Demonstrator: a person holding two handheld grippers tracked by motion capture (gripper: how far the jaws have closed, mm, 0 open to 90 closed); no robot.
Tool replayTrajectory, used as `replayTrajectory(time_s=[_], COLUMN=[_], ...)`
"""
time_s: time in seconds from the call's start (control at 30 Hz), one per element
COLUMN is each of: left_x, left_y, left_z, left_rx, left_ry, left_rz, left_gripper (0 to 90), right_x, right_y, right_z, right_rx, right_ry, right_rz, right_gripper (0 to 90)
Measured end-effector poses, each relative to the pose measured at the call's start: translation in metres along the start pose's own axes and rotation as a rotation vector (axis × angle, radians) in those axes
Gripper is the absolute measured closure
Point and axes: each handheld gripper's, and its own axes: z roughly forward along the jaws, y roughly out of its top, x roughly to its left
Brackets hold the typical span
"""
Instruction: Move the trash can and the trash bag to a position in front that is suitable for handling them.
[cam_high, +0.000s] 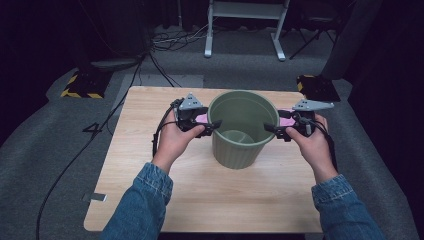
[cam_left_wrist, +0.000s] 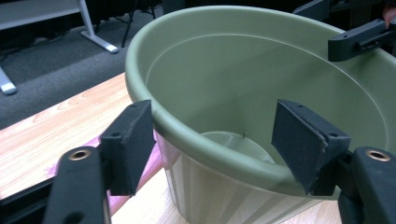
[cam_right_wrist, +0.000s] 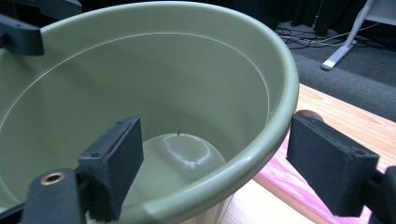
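I have the green pot (cam_high: 242, 127) standing upright a little past the middle of the wooden table (cam_high: 150, 200), and both grippers are at its rim, the left gripper (cam_high: 214, 125) at the pot's nine o'clock and the right gripper (cam_high: 270, 128) at its three o'clock. In the left gripper view the jaws are spread and straddle the rim (cam_left_wrist: 210, 149), one pad outside the wall and one inside the bowl, with a clear gap on each side of the lip, so I am not pinching anything yet. The right gripper view shows the same: jaws spread, one pad inside above the pot's floor (cam_right_wrist: 180, 158), the other outside over the tabletop, and the rim (cam_right_wrist: 261, 144) passing between them untouched as far as I can tell. The pot looks empty; I see only its pale bottom and a small mark at its middle. I judge the approach to be done: both tools are lined up on opposite sides, level with each other. What is left, as I read it, is closing both pairs of jaws on the lip, checking that the hold is firm on both sides, and then lifting or shifting the pot together. The pot's base sits flat on the wood in the high view, so no lift has begun. The rounded lip could slip if I close on it unevenly, so I would close both sides at once.
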Motion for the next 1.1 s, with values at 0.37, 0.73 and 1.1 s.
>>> replayTrajectory(time_s=[0.37, 0.73, 1.1], left_x=[-0.024, -0.055, -0.038], left_y=[-0.014, -0.033, -0.026], left_z=[-0.039, -0.08, -0.09], left_rx=[0.035, -0.011, -0.025], left_ry=[0.009, -0.076, 0.083], left_rz=[0.069, 0.106, 0.107], left_gripper=[32.8, 40.5, 32.7], right_x=[0.037, 0.072, 0.057], right_y=[-0.009, -0.014, -0.008], right_z=[-0.024, -0.048, -0.057], right_rx=[0.019, 0.007, -0.052], right_ry=[0.069, 0.16, 0.126], right_rz=[-0.026, -0.033, -0.034], right_gripper=[19.6, 23.9, 28.0])
